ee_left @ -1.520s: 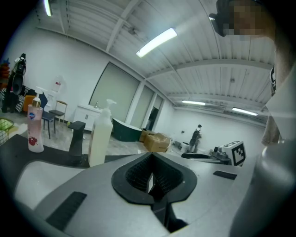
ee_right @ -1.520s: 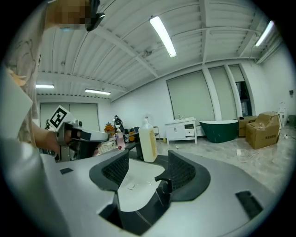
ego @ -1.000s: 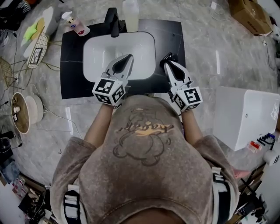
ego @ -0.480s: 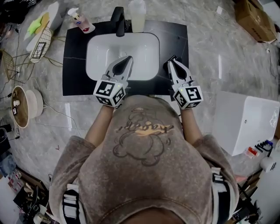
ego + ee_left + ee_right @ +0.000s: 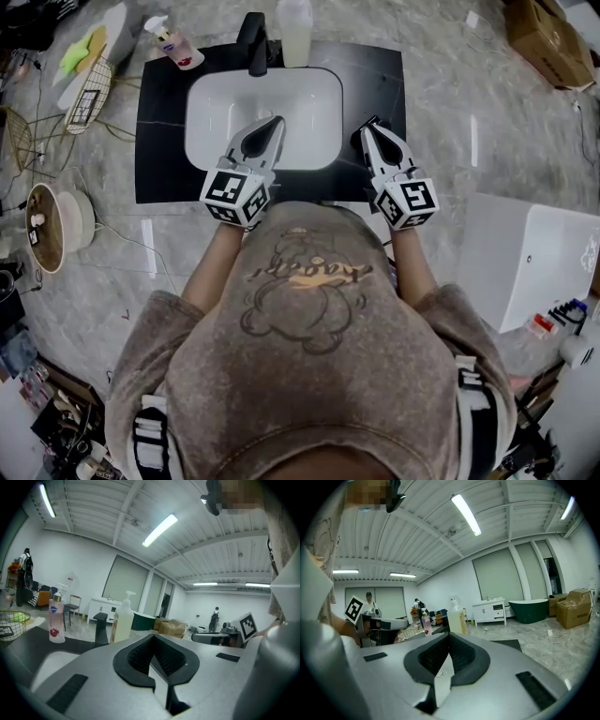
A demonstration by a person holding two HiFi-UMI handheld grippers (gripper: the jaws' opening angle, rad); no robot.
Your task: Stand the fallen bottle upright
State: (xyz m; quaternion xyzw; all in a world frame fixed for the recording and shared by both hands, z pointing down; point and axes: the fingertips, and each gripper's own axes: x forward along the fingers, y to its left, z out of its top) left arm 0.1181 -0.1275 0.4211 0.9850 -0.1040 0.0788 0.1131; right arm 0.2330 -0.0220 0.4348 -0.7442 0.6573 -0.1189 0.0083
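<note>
A white sink basin [image 5: 262, 117] sits sunk in a black worktop [image 5: 375, 89], with a black faucet [image 5: 253, 42] standing at its far rim. Beside the worktop's left end is a wire basket [image 5: 84, 98], and a cardboard box [image 5: 547, 33] rests on the grey marbled floor [image 5: 441, 216] at far right. Across the room stand a green bathtub [image 5: 528, 609] and a white cabinet [image 5: 490, 611].
</note>
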